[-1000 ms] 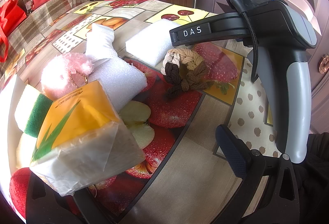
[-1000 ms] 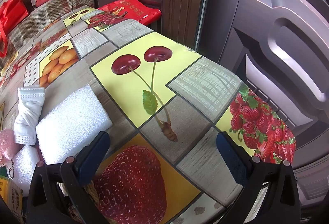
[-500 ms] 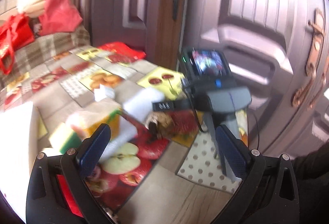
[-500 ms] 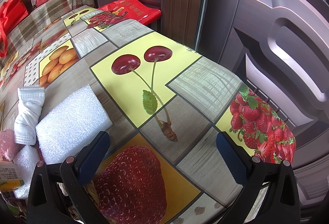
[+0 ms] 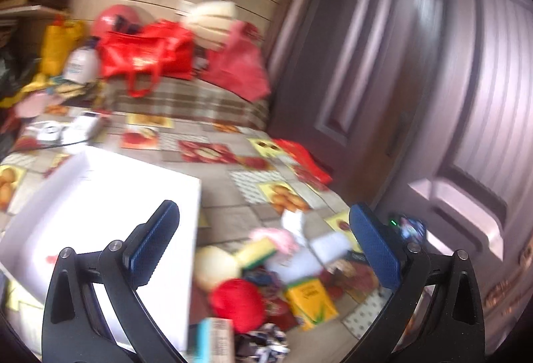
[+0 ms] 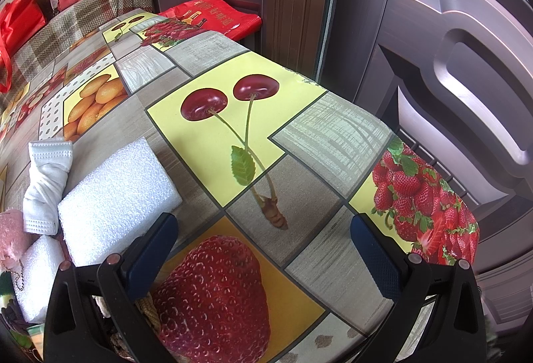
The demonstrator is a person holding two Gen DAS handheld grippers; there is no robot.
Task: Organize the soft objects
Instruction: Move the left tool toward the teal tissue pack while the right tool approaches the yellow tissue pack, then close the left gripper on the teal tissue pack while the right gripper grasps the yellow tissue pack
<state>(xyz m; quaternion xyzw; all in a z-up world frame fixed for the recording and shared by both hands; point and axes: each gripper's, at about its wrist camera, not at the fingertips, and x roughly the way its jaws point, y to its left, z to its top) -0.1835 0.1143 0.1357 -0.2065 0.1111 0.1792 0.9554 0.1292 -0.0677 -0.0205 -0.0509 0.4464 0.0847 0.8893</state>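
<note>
My left gripper [image 5: 263, 243] is open and empty, raised high above the table. Below it lies a blurred pile of soft things: a yellow tissue pack [image 5: 309, 303], a red soft ball [image 5: 238, 303], a pink plush [image 5: 278, 238] and a yellow-green sponge [image 5: 256, 251]. A white box [image 5: 100, 196] stands at the left, behind my left finger. My right gripper [image 6: 263, 249] is open and empty, low over the fruit-print tablecloth [image 6: 299, 136]. To its left lie a white foam block [image 6: 116, 189], a rolled white face mask [image 6: 46, 183], the pink plush [image 6: 11, 233] and a second foam piece [image 6: 36, 269].
Dark doors [image 6: 466, 46] stand close behind the table's far and right edges. Red bags [image 5: 146, 50] and clutter sit on a plaid-covered surface [image 5: 186, 103] at the back. A red bag [image 6: 213, 15] lies at the table's far edge. The right gripper's body [image 5: 406, 229] shows beside the pile.
My left gripper has let go of the yellow tissue pack, which now lies in the pile, and has risen and swung left toward the white box. The right gripper has not moved.
</note>
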